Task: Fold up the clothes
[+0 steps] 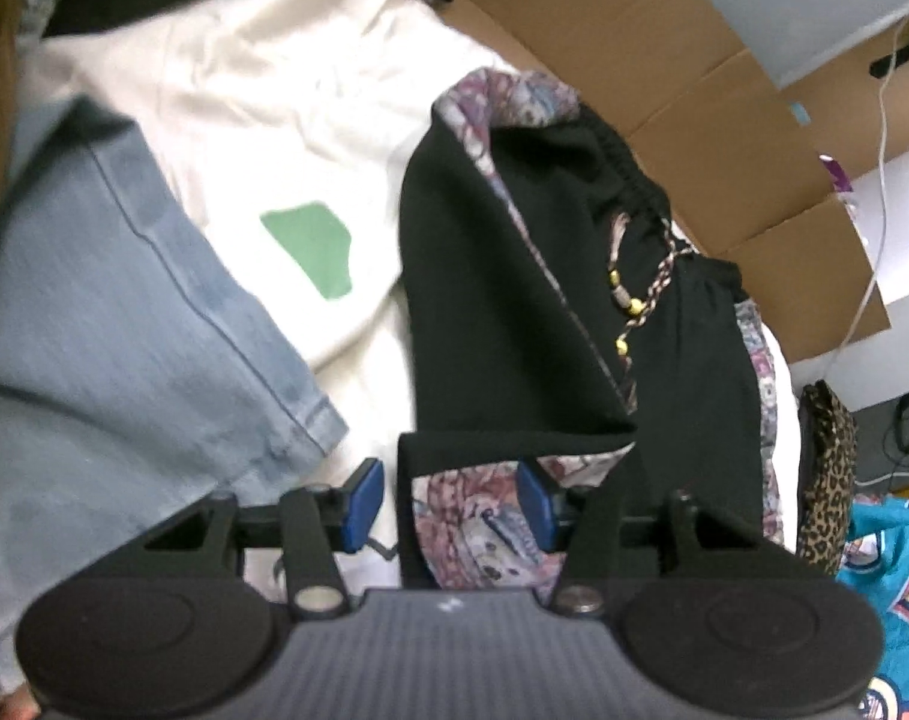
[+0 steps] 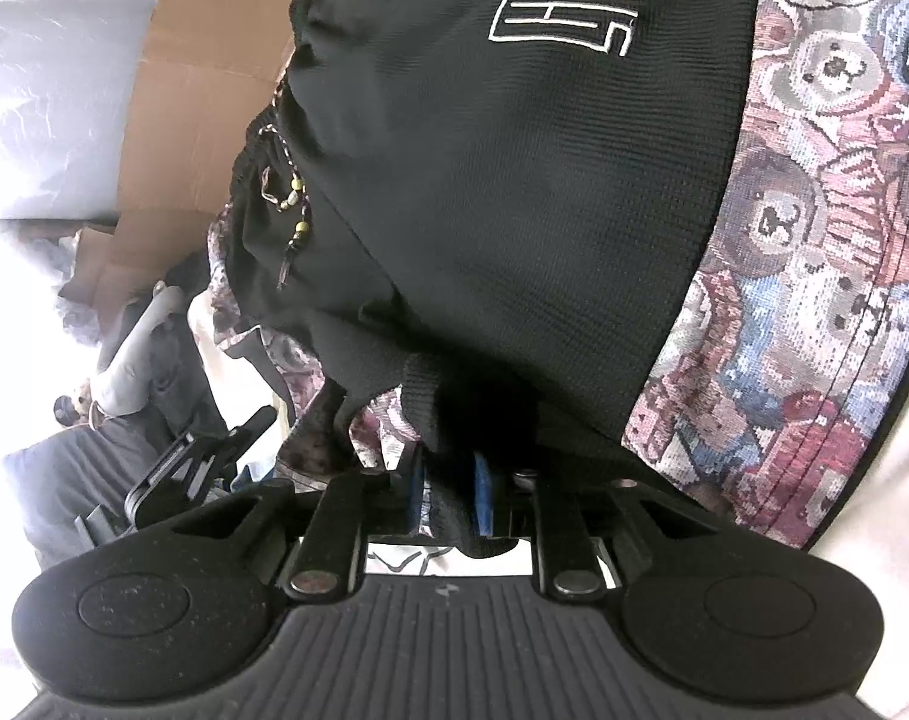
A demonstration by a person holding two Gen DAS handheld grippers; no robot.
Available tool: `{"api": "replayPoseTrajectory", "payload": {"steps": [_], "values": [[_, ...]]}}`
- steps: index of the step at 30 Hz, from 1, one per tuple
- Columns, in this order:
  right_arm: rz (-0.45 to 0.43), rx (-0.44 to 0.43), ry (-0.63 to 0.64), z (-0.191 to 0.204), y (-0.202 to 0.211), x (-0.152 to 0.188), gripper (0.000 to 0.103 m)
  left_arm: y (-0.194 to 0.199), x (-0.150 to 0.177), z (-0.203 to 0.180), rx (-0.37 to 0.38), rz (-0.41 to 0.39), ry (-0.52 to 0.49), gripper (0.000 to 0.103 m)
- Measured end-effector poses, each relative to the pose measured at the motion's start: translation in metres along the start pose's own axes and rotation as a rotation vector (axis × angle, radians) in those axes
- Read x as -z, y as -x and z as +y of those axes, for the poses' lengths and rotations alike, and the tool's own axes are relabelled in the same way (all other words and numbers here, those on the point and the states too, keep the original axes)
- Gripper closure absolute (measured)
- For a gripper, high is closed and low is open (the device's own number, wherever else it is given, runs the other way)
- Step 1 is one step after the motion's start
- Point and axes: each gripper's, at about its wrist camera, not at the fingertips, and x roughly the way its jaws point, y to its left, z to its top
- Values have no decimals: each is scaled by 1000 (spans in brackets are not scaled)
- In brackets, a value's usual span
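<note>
The black shorts [image 2: 514,180] are matt waffle-knit cloth with woven tapestry side panels [image 2: 814,252]. Upper right, the cardboard [image 1: 664,90] looks plain and matt; at left, the jeans [image 1: 124,312] are faded denim.

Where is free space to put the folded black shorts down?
Free: the white sheet between the jeans and the black shorts, around the green patch. Crowded: the right edge, with leopard fabric, teal garment and cardboard.

Shorts [image 1: 514,300] on sheet [image 1: 262,96], jeans [image 1: 112,330] to left (cardboard [image 1: 664,60] behind).
</note>
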Motion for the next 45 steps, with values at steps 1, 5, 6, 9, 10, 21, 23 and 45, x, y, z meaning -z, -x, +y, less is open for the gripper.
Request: {"api": "replayPoseTrajectory", "payload": {"steps": [1, 5, 6, 9, 10, 21, 23, 45], "values": [[1, 2, 2, 0, 0, 0, 86, -3, 1, 0, -2, 4, 1, 52], [-1, -2, 10, 2, 0, -1, 86, -7, 4, -2, 19, 13, -1, 63], [-1, -5, 11, 2, -1, -1, 86, -5, 5, -2, 30, 9, 2, 69], [-1, -5, 8, 1, -1, 0, 86, 3, 3, 1, 73, 1, 35, 72], [-1, -4, 5, 1, 0, 0, 86, 6, 2, 2, 79, -5, 37, 72], [4, -5, -14, -3, 2, 2, 75, 15, 4, 2, 109, 11, 72, 71], [4, -4, -17, -3, 2, 2, 75, 18, 5, 2, 114, 9, 77, 71], [13, -4, -28, -8, -2, 6, 75, -2, 5, 9, 109, 31, 50, 59]]}}
